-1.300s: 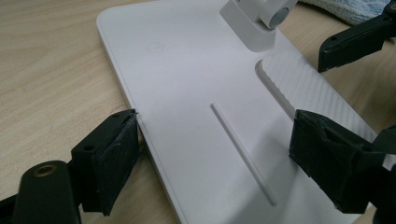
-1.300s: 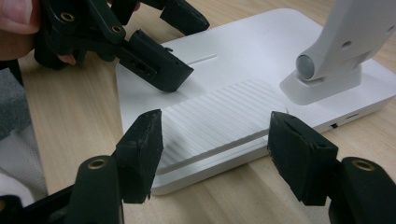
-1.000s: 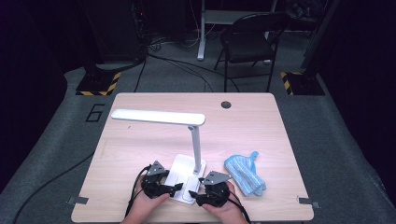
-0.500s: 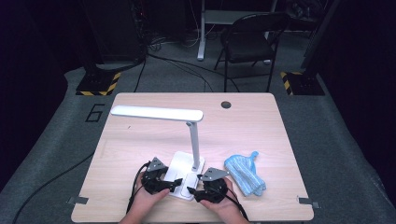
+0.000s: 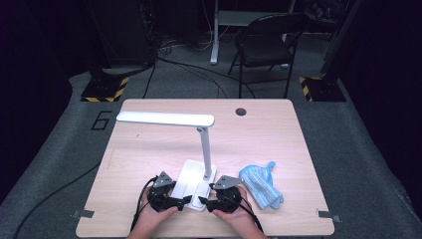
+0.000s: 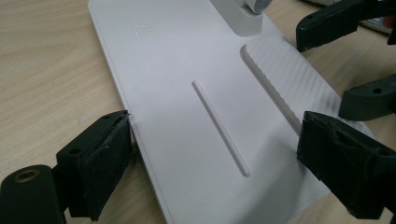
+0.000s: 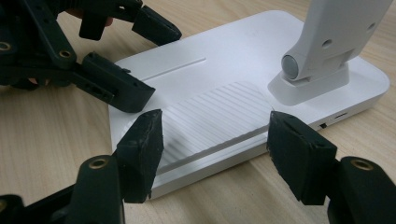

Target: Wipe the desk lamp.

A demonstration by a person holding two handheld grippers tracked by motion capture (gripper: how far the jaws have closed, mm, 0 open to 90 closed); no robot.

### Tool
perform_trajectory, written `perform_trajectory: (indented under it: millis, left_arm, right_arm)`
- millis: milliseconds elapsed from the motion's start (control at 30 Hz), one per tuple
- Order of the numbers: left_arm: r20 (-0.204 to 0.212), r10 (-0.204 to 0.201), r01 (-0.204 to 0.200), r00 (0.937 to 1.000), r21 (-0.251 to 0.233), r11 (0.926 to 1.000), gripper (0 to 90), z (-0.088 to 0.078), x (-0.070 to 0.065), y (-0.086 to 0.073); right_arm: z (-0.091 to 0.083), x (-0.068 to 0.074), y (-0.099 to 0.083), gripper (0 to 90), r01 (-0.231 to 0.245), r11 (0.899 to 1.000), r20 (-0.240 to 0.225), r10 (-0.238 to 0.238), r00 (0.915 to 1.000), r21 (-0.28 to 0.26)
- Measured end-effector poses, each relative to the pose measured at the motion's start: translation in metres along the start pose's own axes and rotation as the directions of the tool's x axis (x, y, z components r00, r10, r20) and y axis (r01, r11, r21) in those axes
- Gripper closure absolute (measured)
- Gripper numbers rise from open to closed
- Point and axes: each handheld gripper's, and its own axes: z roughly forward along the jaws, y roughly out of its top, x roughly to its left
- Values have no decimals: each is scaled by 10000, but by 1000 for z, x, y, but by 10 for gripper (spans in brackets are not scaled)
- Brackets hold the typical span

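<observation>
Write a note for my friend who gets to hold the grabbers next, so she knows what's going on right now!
Left gripper: open, jaws just widened; they stand on either side of the lamp base, one pad at its edge, not squeezing.
Right gripper: open, jaws just widened a little; they straddle the ribbed part of the base without pinching it.
Things: the white desk lamp stands upright near the front of the table. A blue knitted cloth lies to the right of the base, untouched.
Done: both grippers have reached the base.
Left: probably gripping the base; nothing is held yet.
</observation>
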Motion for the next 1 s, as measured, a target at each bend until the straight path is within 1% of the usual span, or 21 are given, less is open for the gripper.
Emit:
perform_trajectory:
  millis: [33, 67, 133, 200, 233, 300, 333, 400, 433, 467, 500, 533, 567, 600, 633, 700, 733, 767, 833, 933, 1000]
  left_arm:
    - [23, -54, 54, 10000, 35, 10000, 96, 0, -1, -1]
    - [0, 19, -19, 10000, -20, 10000, 90, 0, -1, -1]
    - [-34, 191, -191, 9998, -27, 9998, 56, 2, -2, -1]
    - [-53, 114, -114, 9999, -32, 9999, 43, 2, -4, -1]
    - [-53, 96, -96, 9999, -65, 9999, 41, 3, -4, -1]
    - [-46, 105, -106, 9999, -68, 9999, 39, 3, -4, -1]
    - [-22, 82, -82, 10000, 0, 10000, 36, 2, -5, -1]
    - [-52, 122, -121, 9999, 62, 9999, 27, 2, -5, -1]
    - [-82, 127, -126, 9999, 65, 9999, 21, 3, -6, -1]
    - [-96, 83, -83, 9999, 32, 10000, 15, 3, -7, -1]
    - [-117, 44, -44, 9999, 19, 10000, 10, 4, -8, -1]
    - [-101, 11, -11, 9999, 62, 10000, 8, 4, -9, -1]
    - [-95, 109, -108, 9999, 76, 9999, 5, 4, -8, -1]
    - [-120, 42, -41, 9999, 118, 9999, 2, 5, -10, 0]
    - [-127, 163, -162, 9998, 92, 9998, 0, 6, -10, 0]
    - [-198, 129, -128, 9997, 58, 9999, 0, 7, -11, 1]
    - [-165, -24, 24, 9999, 25, 10000, 0, 7, -12, 1]
    - [-187, -35, 36, 9998, 16, 10000, 0, 8, -13, 1]
    - [-258, 95, -93, 9996, 67, 9999, 0, 7, -12, 1]
    - [-276, 5, -3, 9996, 66, 10000, 0, 8, -13, 2]
    - [-270, 3, -1, 9996, 68, 10000, 0, 8, -13, 2]
  right_arm:
    - [0, 0, 0, 360, 39, 10000, 8, -39, 10000, 11]
    - [0, 0, 0, 359, -39, 10000, 7, 39, 10000, -17]
    - [0, -3, 1, 357, 183, 9998, -85, -182, 9998, 36]
    - [1, -1, 1, 378, 8, 10000, -3, -8, 10000, -42]
    - [-1, -1, 1, 401, 276, 9996, -57, -276, 9996, -21]
    - [-2, 2, 1, 412, 546, 9985, 167, -545, 9984, -52]
    - [-3, 4, 1, 412, 517, 9986, 250, -516, 9984, -62]
    - [-6, 3, 1, 402, 638, 9979, 118, -640, 9979, 103]
    - [-7, 3, 1, 398, 570, 9983, 162, -571, 9982, 93]
    - [-9, 4, 1, 396, 271, 9996, 265, -274, 9993, 98]
    - [-12, 3, 2, 392, 328, 9993, 342, -333, 9989, 156]
    - [-17, 2, 2, 392, 118, 9999, 429, -121, 9990, 74]
    - [-21, 0, 3, 396, 231, 9997, 508, -231, 9984, 19]
    - [-27, 0, 4, 405, 160, 9999, 662, -159, 9977, -6]
    - [-32, -1, 5, 413, 363, 9993, 884, -359, 9954, -35]
    - [-43, -4, 8, 416, 565, 9984, 1173, -558, 9915, -30]
    - [-49, -5, 9, 416, 403, 9992, 1278, -391, 9910, -70]
    - [-57, -10, 11, 411, 262, 9994, 1345, -230, 9906, -219]
    - [-64, -13, 11, 401, 25, 9995, 1426, 22, 9898, -330]
    - [-77, -22, 8, 386, -96, 9990, 1823, 173, 9831, -431]
    - [-84, -29, 2, 382, -388, 9983, 1949, 467, 9797, -442]
